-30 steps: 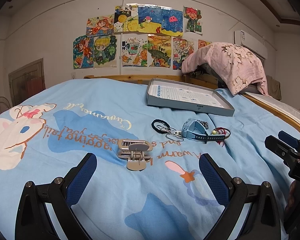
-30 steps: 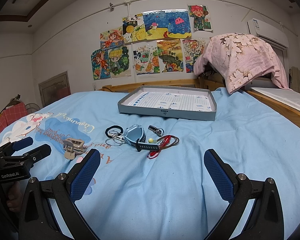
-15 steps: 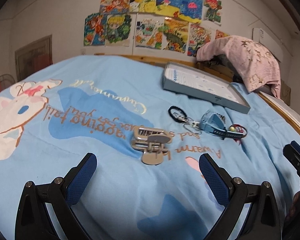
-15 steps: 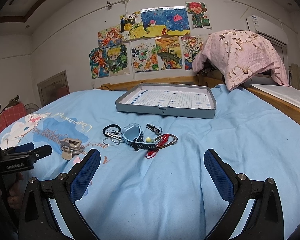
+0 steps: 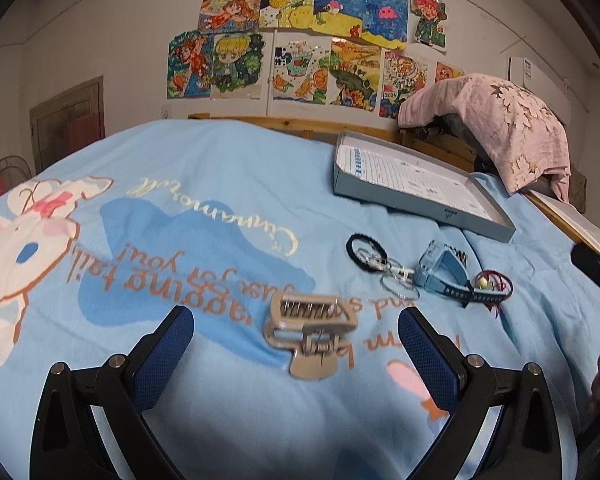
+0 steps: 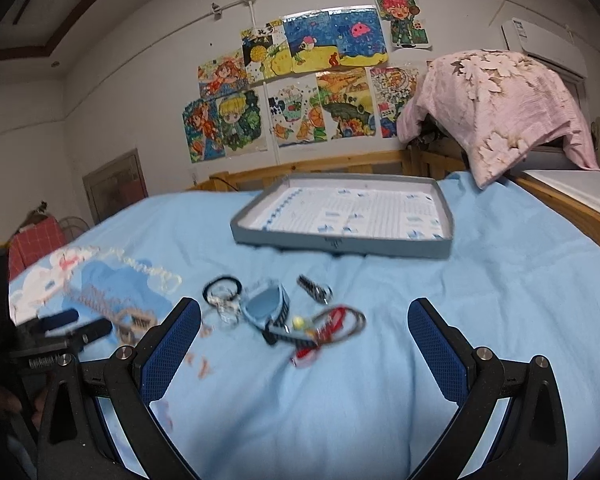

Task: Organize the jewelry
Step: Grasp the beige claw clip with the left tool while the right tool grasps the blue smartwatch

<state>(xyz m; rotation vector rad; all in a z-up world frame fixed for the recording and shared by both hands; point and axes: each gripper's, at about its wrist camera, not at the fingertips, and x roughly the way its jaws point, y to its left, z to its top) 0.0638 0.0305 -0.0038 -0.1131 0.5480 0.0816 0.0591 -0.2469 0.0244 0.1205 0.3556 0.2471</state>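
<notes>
Jewelry lies scattered on the blue bedsheet, none of it yet in the grey tray at the far side of the bed.

Left wrist view: the left gripper is released, its blue pads spread wide with nothing between them. A beige hair claw sits just ahead of it, between the lines of the two fingers. A second ago the claw lay well ahead and looked small; it has drawn much closer and more central, so this gripper has come down and forward onto it. Beyond it to the right lie a black hair tie, thin silver rings, a blue watch and a red cord bracelet, bunched and partly touching. In my judgement the claw is the first piece to be picked, and closing the fingers is what comes next.

Right wrist view: the right gripper is also released and holds nothing. The picture is blurred, and the pile of watch, red cord bracelet and a small dark clip looks nearer than before, so it too is moving in. The tray is empty beyond them. The left gripper shows at the left edge, low over the claw.
</notes>
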